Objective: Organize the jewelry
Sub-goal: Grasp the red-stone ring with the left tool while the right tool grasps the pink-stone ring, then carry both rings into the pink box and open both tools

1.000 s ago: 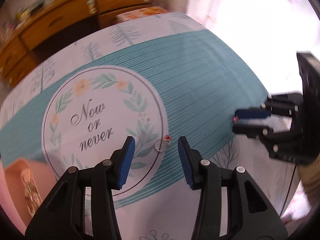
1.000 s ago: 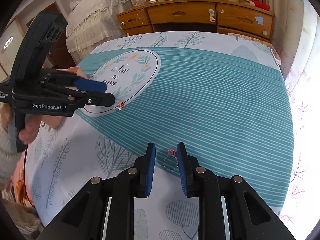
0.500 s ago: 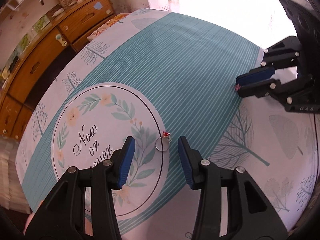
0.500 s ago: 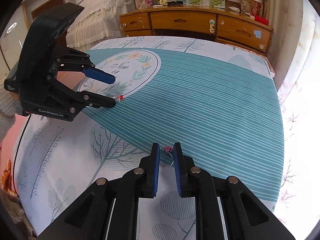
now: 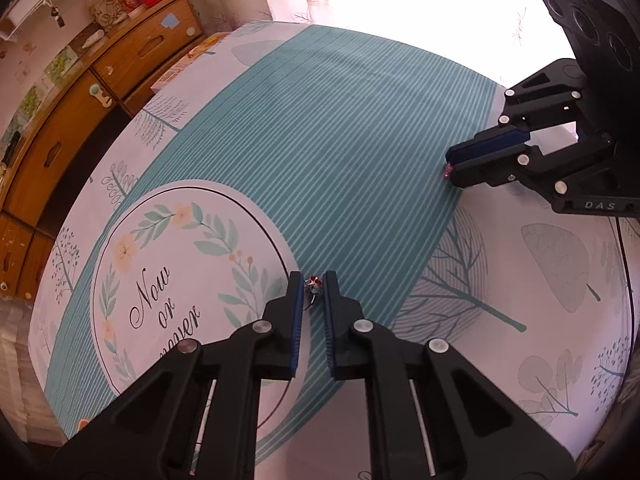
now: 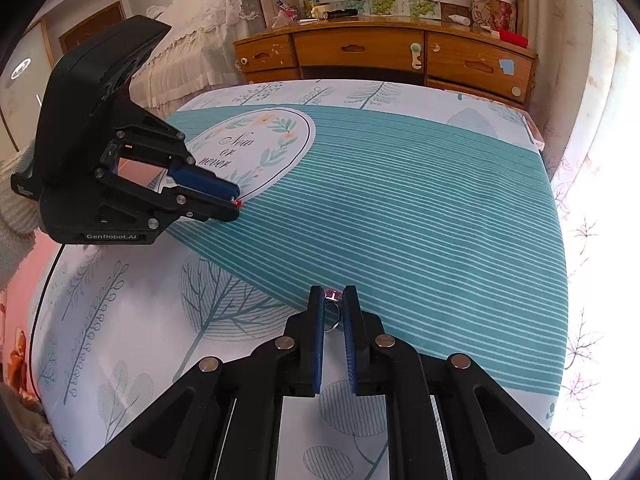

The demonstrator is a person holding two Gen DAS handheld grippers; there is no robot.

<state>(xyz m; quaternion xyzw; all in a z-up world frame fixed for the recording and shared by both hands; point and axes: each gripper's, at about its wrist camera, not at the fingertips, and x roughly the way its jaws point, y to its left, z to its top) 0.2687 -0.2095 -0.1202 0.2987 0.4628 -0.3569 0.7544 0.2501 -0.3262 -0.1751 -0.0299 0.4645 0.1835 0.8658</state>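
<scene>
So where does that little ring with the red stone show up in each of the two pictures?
Left wrist view: the red-stone ring sits low in the middle, between the left gripper fingers.
Right wrist view: it is at centre left, a red speck at the tips of that same gripper.
Shared landmark: the round "Now or never" print; the ring lies at its edge.

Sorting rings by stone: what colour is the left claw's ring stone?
Red, on the ring; clearest in the left wrist view.
</scene>
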